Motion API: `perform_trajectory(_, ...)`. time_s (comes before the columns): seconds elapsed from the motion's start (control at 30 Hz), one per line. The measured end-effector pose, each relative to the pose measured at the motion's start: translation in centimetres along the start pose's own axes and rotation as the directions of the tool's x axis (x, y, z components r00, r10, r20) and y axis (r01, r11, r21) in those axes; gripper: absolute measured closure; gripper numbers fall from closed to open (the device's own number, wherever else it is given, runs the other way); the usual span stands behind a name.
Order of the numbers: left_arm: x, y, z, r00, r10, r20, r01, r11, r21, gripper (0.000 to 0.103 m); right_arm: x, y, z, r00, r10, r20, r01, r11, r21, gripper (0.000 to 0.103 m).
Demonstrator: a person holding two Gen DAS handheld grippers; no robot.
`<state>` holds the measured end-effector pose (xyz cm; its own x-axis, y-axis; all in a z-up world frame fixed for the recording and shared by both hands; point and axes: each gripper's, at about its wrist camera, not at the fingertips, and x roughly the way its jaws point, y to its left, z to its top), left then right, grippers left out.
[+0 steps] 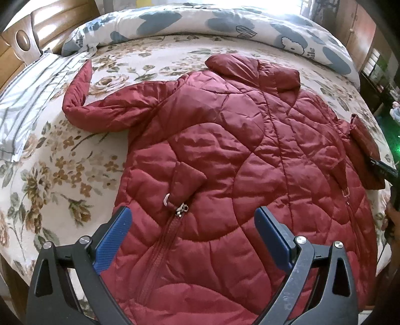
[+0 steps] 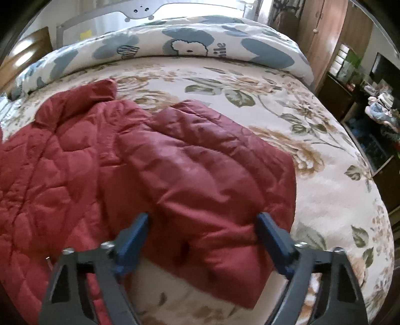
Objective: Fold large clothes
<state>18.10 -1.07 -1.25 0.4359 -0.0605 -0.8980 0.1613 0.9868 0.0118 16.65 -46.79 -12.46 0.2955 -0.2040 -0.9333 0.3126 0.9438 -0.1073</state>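
A dark red quilted jacket [image 1: 225, 150] lies spread flat on the floral bedspread [image 1: 62, 162], hood [image 1: 255, 70] toward the far side. Its left sleeve [image 1: 100, 107] bends away to the left. My left gripper [image 1: 192, 220] hovers open over the jacket's lower part, just below the zipper pull [image 1: 181, 208], with nothing held. In the right wrist view the other sleeve [image 2: 200, 175] lies out to the right of the jacket body [image 2: 50, 162]. My right gripper [image 2: 203, 225] stands open, pointing down, with the sleeve's cuff end between its blue fingers [image 2: 268, 227].
A rolled blue-and-white duvet [image 1: 200, 22] runs along the far side of the bed. A striped pillow [image 1: 30, 95] lies at the left by the wooden headboard [image 1: 50, 20]. A wooden wardrobe [image 2: 325, 37] and cluttered shelves [image 2: 375, 105] stand past the bed's right edge.
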Motion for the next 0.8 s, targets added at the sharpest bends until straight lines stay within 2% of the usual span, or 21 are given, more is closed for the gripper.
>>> perform_trajectory(0.03, 0.2, 0.0, 0.1, 1.000, 0.001, -0.001, -0.001, 1.000, 0.000, 0.004, 0.1, -0.3, 0.2, 1.000, 0.010, 0.004, -0.010, 1.000, 0.011, 0.034)
perform_trajectory(0.1, 0.6, 0.1, 0.3, 1.000, 0.003, -0.006, -0.003, 1.000, -0.004, 0.004, -0.1, -0.7, 0.5, 0.999, 0.033, 0.015, -0.034, 0.999, 0.030, 0.056)
perform_trajectory(0.13, 0.8, 0.1, 0.4, 1.000, 0.004, -0.010, -0.004, 1.000, -0.008, 0.004, -0.2, -0.8, 0.6, 0.999, 0.044, 0.021, -0.045, 0.998, 0.041, 0.077)
perform_trajectory(0.17, 1.0, 0.2, 0.5, 1.000, 0.004, -0.014, -0.004, 1.000, -0.011, 0.004, -0.4, -0.9, 0.8, 0.998, 0.053, 0.032, -0.055, 0.997, 0.055, 0.085)
perform_trajectory(0.33, 1.7, 0.7, 0.8, 1.000, -0.010, -0.028, 0.010, 1.000, -0.028, 0.004, -2.1, -0.5, 1.3, 0.991, 0.107, 0.083, -0.114, 0.990, 0.085, 0.089)
perform_trajectory(0.53, 1.8, 1.8, 1.0, 0.998, -0.033, -0.046, 0.030, 0.998, -0.048, 0.004, -4.1, 1.3, 2.1, 0.969, 0.215, 0.125, -0.226, 0.971, 0.083, 0.092)
perform_trajectory(0.57, 1.9, 1.9, 0.9, 0.997, -0.045, -0.055, 0.042, 0.998, -0.046, 0.004, -4.7, 2.0, 2.3, 0.961, 0.243, 0.133, -0.254, 0.964, 0.079, 0.092)
perform_trajectory(0.7, 1.7, 2.9, 0.9, 0.982, -0.173, -0.069, 0.166, 0.981, -0.095, 0.004, -6.2, 4.7, 3.1, 0.927, 0.343, 0.153, -0.355, 0.933, 0.059, 0.092)
perform_trajectory(0.8, 1.5, 3.0, 0.8, 0.978, -0.200, -0.064, 0.193, 0.976, -0.102, 0.004, -6.8, 7.7, 3.4, 0.894, 0.423, 0.147, -0.432, 0.901, 0.030, 0.092)
